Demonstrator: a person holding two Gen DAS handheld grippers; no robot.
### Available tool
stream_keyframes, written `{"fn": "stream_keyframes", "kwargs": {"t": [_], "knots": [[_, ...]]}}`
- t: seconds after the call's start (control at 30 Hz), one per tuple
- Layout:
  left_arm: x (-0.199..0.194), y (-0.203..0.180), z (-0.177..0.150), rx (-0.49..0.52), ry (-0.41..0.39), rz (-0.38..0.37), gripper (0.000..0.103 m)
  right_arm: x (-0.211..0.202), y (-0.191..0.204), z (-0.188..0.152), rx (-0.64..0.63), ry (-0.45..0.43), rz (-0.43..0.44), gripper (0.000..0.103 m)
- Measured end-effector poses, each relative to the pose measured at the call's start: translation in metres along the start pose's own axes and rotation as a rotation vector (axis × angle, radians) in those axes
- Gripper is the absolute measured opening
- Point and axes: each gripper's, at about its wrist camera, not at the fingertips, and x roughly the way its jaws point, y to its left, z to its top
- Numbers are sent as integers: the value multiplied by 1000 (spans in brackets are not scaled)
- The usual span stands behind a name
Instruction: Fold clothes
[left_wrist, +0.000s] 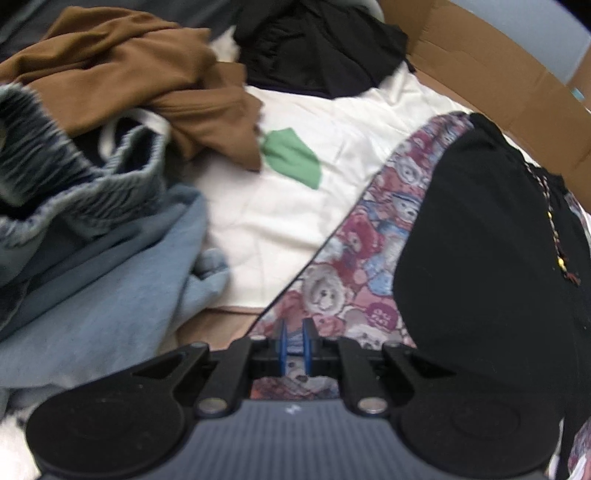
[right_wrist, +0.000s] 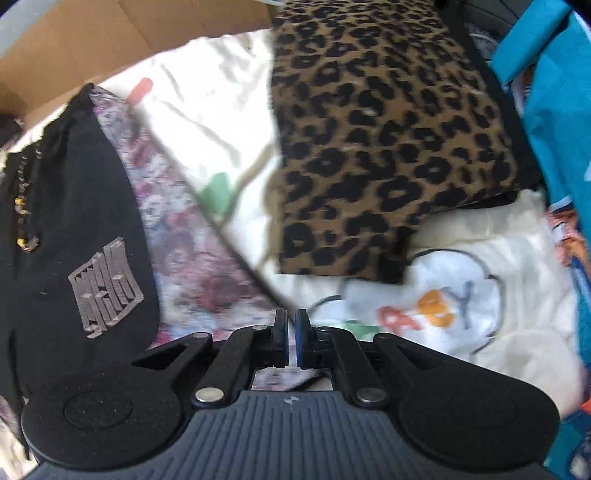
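Note:
A teddy-bear print garment (left_wrist: 343, 266) lies on a white sheet (left_wrist: 277, 206), and a black garment (left_wrist: 480, 258) with a beaded drawstring lies on top of it. My left gripper (left_wrist: 294, 326) is shut on the near edge of the print, with printed cloth showing between its blue pads. In the right wrist view the same print (right_wrist: 199, 266) runs diagonally beside the black garment (right_wrist: 74, 184), which bears a grey logo. Its dark hem leads straight into my right gripper (right_wrist: 291, 314). That gripper's pads are nearly touching, pinched on that edge.
A brown garment (left_wrist: 147, 74), blue denim pieces (left_wrist: 92, 295) and another black piece (left_wrist: 314, 44) are heaped at the left and back. A cardboard box wall (left_wrist: 498, 62) borders the far side. A leopard-print cloth (right_wrist: 388, 140), a white lettered cloth (right_wrist: 424, 306) and teal fabric (right_wrist: 554, 92) lie to the right.

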Motion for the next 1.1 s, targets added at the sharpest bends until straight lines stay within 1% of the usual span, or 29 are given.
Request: {"fn": "stream_keyframes", "kwargs": {"t": [0.1, 0.2, 0.23, 0.27, 0.33, 0.43, 0.63, 0.8, 0.83, 0.9, 0.97, 1.0, 1.03, 1.07, 1.1], "knots": [[6, 2, -4, -13, 11, 1, 8, 8, 14, -4, -30, 11, 15, 3], [16, 4, -5, -25, 40, 18, 8, 25, 18, -12, -27, 38, -5, 3], [20, 5, -5, -35, 55, 26, 8, 30, 17, -15, -19, 45, -15, 4], [22, 5, -5, -37, 66, 32, 8, 31, 15, -17, -11, 43, -22, 7], [26, 2, -4, -23, 84, 45, 8, 35, 13, -18, 0, 40, -26, 8], [29, -4, -1, 5, 107, 66, 8, 37, 15, -17, -19, 50, -47, 8], [35, -2, 2, 13, 129, 67, 10, 41, 16, -22, -41, 54, -81, 7], [33, -1, 4, 35, 134, 77, 10, 36, 16, -23, -66, 73, -148, 7], [31, 0, 4, 33, 134, 82, 10, 34, 16, -23, -55, 78, -156, 7], [25, 3, 6, 25, 123, 87, 10, 24, 12, -20, 18, 76, -150, 8], [15, 8, 7, 19, 98, 78, 10, 9, 12, -17, 76, 45, -129, 7], [11, 9, 8, 21, 86, 87, 11, 0, 13, -15, 93, 23, -118, 9], [6, 11, 8, 24, 73, 102, 12, -7, 16, -14, 101, 6, -112, 14], [3, 15, 8, 18, 64, 110, 12, -15, 18, -14, 108, -11, -106, 25], [-1, 20, 8, 7, 58, 110, 12, -21, 20, -13, 110, -27, -98, 32]]}}
